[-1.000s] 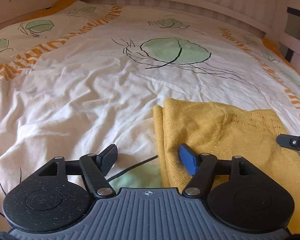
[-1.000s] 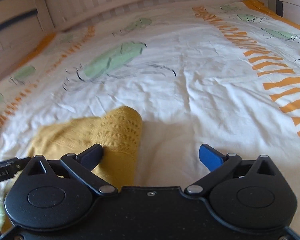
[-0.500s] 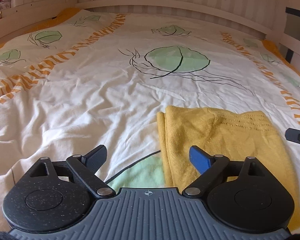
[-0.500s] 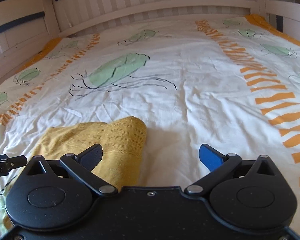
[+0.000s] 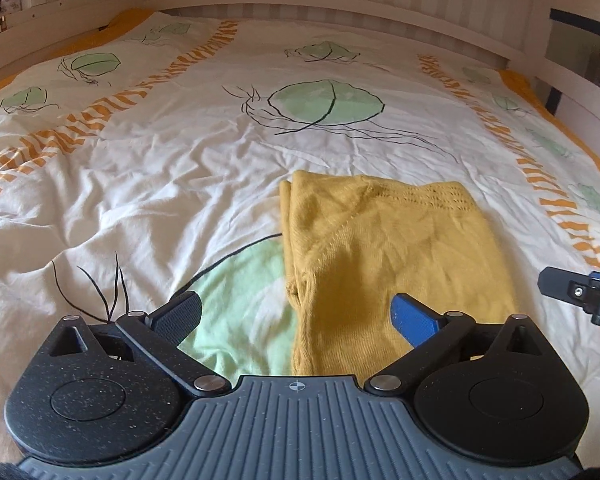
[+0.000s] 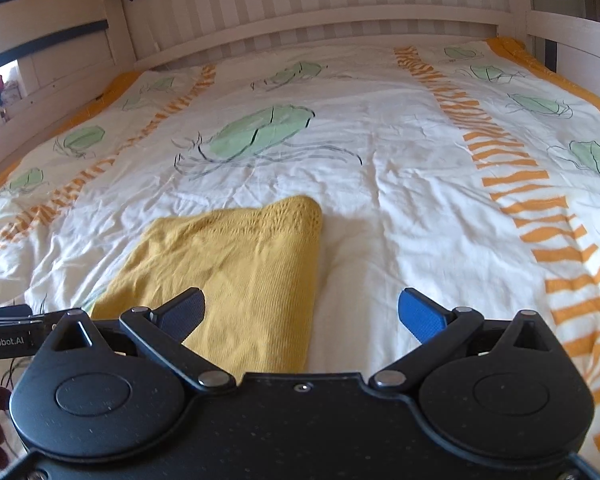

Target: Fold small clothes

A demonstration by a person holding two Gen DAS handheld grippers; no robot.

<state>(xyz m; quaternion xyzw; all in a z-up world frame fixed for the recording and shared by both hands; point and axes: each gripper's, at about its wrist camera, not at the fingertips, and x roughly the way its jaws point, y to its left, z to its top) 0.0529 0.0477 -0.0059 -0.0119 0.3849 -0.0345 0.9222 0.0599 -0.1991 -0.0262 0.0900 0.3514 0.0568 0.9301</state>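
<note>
Lying folded on the white jellyfish-print duvet [image 5: 172, 184] is the mustard-yellow knitted garment [image 5: 396, 248], and both the left tool [image 5: 296, 316] and right tool [image 6: 302, 312] hover above it, fingers spread apart, gripping nothing.

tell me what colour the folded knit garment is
Mustard yellow garment, clearest in the left wrist view.
</note>
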